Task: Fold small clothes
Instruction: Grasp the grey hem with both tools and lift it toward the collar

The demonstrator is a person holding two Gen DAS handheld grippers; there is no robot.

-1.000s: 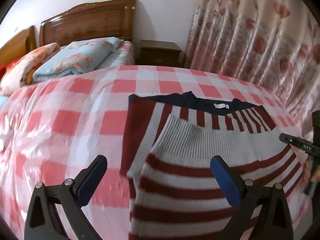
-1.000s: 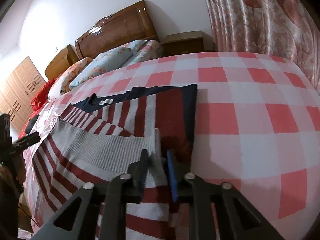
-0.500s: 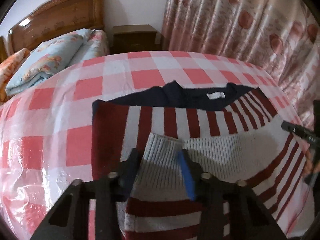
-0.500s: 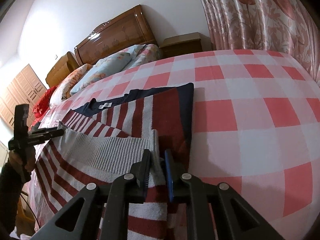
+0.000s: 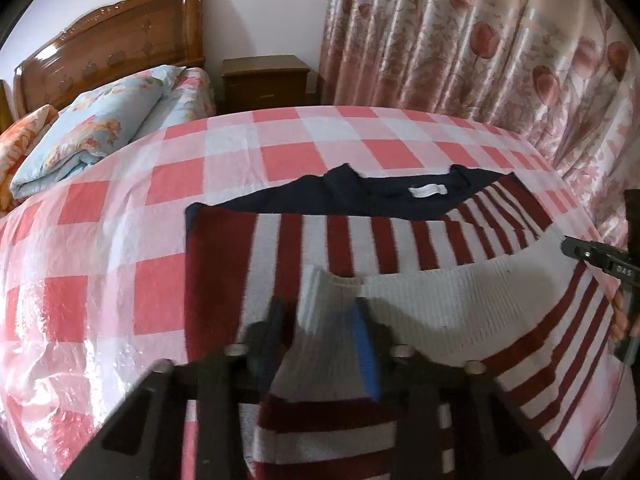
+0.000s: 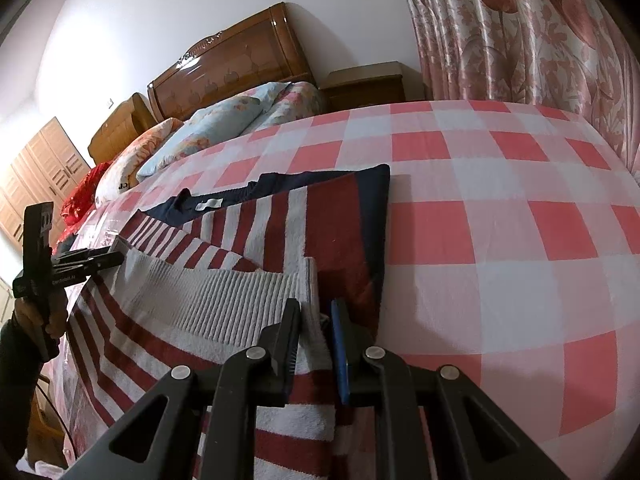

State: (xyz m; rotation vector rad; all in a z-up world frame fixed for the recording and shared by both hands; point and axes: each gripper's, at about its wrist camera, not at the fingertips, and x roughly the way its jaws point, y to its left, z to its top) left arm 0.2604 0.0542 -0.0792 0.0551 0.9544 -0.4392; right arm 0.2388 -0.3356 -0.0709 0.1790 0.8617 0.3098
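A bed with a pink-and-white checked cover is filling both views, with a wooden headboard and a pale blue pillow lying at its far end. Flowered curtains are hanging along one side, and a brown nightstand is standing in the corner between headboard and curtains.

A striped sweater — dark red and white, with a navy collar and a white label — is lying flat on the cover, its ribbed white hem doubled up over the body.

The left gripper is pinching one corner of that hem, cloth bunched between its closed-in fingers. The right gripper is clamping the opposite corner, a ridge of white knit squeezed between its black pad and its blue pad. Each gripper is showing at the edge of the other's view, gripping the far end of the hem.
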